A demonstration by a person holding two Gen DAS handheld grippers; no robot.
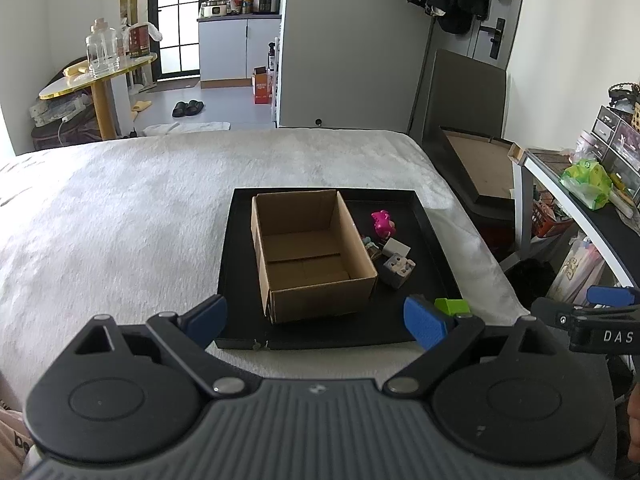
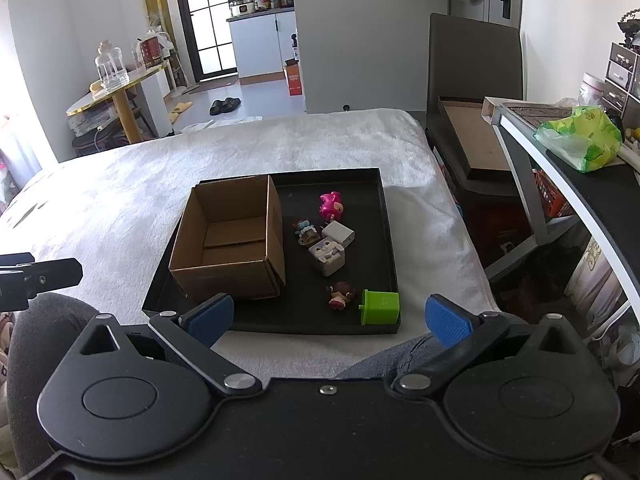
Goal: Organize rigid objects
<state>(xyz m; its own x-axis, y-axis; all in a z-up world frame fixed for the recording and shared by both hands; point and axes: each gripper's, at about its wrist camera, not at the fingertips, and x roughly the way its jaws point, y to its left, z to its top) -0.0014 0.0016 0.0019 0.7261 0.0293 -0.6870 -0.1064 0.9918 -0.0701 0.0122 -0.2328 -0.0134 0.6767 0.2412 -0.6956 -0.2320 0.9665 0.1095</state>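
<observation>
Right wrist: both grippers [image 2: 329,321] gape before tray [image 2: 386,216].

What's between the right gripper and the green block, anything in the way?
Nothing visible. The right gripper is open and apart from the tray; the green block sits in the tray's near right corner, facing it. Only the low tray rim lies between. A small brown-haired figure sits just left of the block, close enough to bump.

Both wrist views near, facing forward over the bed, sharing the black tray [image 1: 436,236], left view leftward.
</observation>
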